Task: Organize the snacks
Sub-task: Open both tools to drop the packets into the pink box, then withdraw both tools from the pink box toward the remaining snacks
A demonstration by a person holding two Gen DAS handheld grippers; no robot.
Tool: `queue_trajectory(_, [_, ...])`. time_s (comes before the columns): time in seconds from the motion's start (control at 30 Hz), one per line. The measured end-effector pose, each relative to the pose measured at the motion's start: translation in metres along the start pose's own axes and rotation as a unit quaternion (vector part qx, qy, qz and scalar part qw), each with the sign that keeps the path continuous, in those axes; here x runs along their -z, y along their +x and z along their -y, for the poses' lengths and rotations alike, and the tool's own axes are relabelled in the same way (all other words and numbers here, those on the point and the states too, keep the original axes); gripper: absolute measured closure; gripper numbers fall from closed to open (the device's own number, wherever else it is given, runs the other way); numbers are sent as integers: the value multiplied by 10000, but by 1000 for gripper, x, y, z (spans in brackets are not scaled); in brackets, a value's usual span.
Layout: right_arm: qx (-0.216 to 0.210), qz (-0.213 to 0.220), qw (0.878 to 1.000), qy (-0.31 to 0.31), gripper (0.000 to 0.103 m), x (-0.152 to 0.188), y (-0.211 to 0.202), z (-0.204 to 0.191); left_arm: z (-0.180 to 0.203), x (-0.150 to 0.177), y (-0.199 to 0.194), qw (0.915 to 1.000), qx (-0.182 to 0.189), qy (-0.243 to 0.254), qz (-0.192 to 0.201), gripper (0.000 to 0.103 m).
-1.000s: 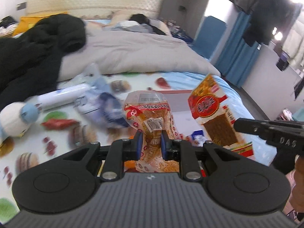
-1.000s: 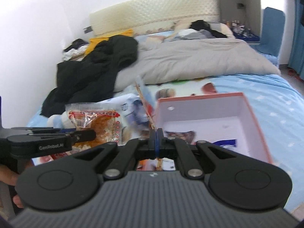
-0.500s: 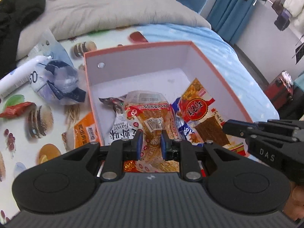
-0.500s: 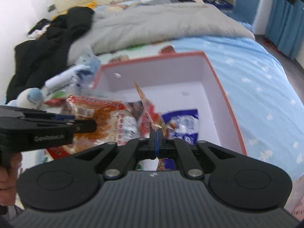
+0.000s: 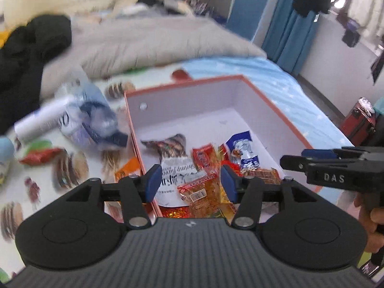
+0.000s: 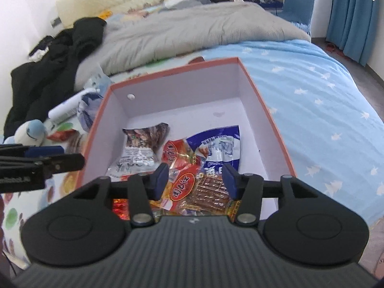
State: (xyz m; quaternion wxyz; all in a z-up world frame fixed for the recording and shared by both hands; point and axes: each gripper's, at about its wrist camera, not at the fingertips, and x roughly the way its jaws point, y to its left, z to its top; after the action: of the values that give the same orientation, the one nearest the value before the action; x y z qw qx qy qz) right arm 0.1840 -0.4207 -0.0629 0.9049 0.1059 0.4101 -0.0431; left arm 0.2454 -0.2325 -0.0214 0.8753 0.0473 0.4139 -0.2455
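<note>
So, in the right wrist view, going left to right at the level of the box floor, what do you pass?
Plush toy → white tube → box's left wall → grey-and-white snack packet → blue-and-white snack packet → box's right wall → blue bedsheet.

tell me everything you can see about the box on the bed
The box is an open, lidless rectangle that looks like cardboard, with orange-red outer walls and rim and a pale lilac-white inside. A small round hole sits in its far wall. It rests flat on the bed sheet. Several snack packets lie piled at its near end; the far half is bare.
</note>
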Motion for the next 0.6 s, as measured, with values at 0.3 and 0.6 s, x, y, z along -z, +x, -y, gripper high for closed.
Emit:
queue_trajectory(0.3, [-317, 665, 9973, 51, 51, 27, -44, -14, 2, 31, -62, 9981, 88, -46, 608, 42])
queue_trajectory(0.6, [-580, 951, 9938, -77, 51, 57, -76, -39, -11, 65, -116, 9939, -104, -214, 1075, 41])
